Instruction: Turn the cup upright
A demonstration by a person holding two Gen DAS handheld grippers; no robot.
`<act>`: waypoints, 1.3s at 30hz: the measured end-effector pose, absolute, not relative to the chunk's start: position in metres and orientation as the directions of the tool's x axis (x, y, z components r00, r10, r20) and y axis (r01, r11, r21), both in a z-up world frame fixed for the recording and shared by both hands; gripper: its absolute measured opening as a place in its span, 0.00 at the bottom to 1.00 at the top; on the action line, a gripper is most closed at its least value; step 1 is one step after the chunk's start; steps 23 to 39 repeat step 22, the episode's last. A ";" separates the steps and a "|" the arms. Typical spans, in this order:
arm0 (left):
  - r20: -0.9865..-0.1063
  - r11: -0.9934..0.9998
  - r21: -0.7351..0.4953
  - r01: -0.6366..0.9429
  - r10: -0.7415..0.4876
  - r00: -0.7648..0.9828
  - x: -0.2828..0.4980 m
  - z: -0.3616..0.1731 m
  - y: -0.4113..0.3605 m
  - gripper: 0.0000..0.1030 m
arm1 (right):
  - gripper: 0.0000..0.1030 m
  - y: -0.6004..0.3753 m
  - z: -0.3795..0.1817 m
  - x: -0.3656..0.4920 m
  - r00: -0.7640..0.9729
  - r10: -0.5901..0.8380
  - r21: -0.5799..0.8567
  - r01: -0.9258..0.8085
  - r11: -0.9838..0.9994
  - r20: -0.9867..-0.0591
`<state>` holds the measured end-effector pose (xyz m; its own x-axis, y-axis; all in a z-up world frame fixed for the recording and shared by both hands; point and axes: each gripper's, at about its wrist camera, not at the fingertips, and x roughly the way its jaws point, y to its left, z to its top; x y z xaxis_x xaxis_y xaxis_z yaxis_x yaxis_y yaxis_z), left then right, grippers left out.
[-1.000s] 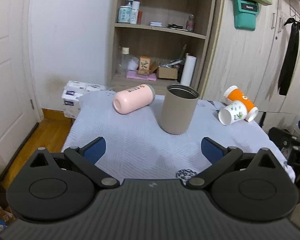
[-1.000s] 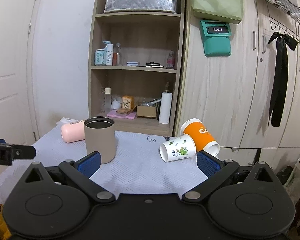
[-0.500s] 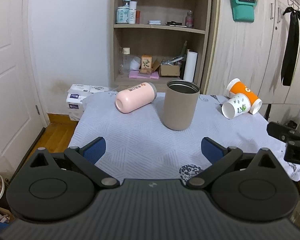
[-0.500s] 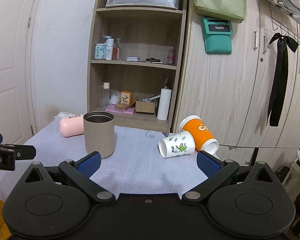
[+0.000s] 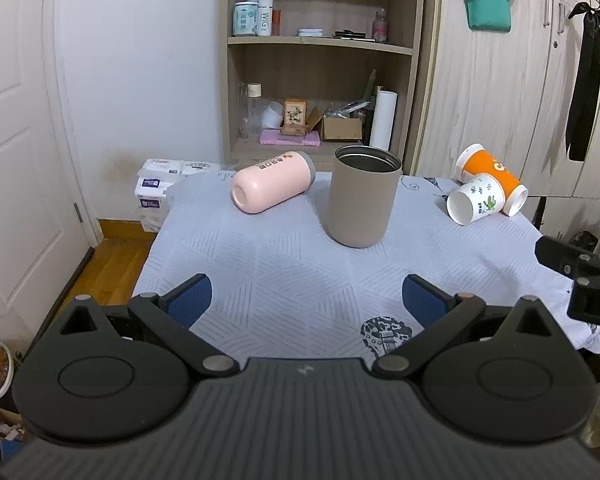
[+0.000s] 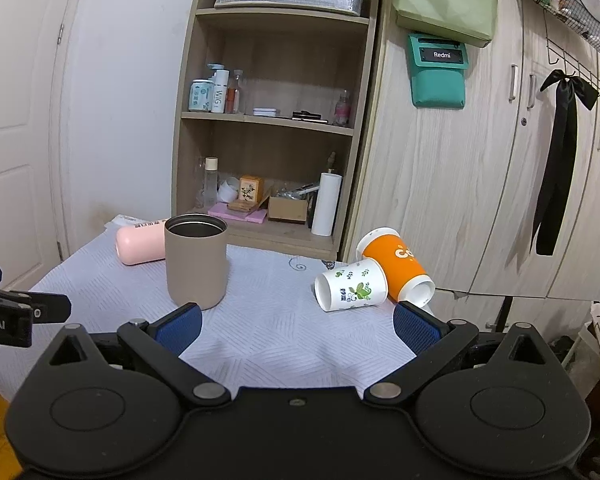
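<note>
Pink, white-printed and orange: three cups lie on their sides, so any could be the one to stand up. The pink cup (image 5: 272, 181) lies ahead-left of the left tongs (image 5: 305, 299); the white cup (image 6: 352, 285) touches the orange cup (image 6: 396, 266) just ahead-right of the right tongs (image 6: 296, 328). One taupe tumbler (image 5: 363, 196) stands upright between. Both tongs gape wide, empty, over the quilted cloth (image 5: 284, 264).

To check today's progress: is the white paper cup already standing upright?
No, the white paper cup lies on its side against the orange cup.

Home room: cluttered shelf (image 6: 268, 128), wardrobe (image 6: 480, 184).
</note>
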<state>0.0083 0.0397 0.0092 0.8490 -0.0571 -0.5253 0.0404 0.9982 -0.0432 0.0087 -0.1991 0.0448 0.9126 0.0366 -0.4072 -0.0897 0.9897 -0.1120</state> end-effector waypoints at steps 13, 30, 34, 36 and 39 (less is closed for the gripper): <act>-0.503 1.000 0.003 -0.010 0.010 0.864 0.003 0.007 0.039 1.00 | 1.00 -0.197 0.045 0.007 0.915 0.030 -0.119 -0.085 0.989 -0.403; -0.504 1.000 0.002 -0.011 0.011 0.864 0.003 0.008 0.038 1.00 | 1.00 -0.198 0.045 0.008 0.914 0.026 -0.119 -0.081 0.990 -0.406; -0.504 1.000 0.002 -0.011 0.011 0.864 0.003 0.008 0.038 1.00 | 1.00 -0.198 0.045 0.008 0.914 0.026 -0.119 -0.081 0.990 -0.406; -0.504 1.000 0.002 -0.011 0.011 0.864 0.003 0.008 0.038 1.00 | 1.00 -0.198 0.045 0.008 0.914 0.026 -0.119 -0.081 0.990 -0.406; -0.504 1.000 0.002 -0.011 0.011 0.864 0.003 0.008 0.038 1.00 | 1.00 -0.198 0.045 0.008 0.914 0.026 -0.119 -0.081 0.990 -0.406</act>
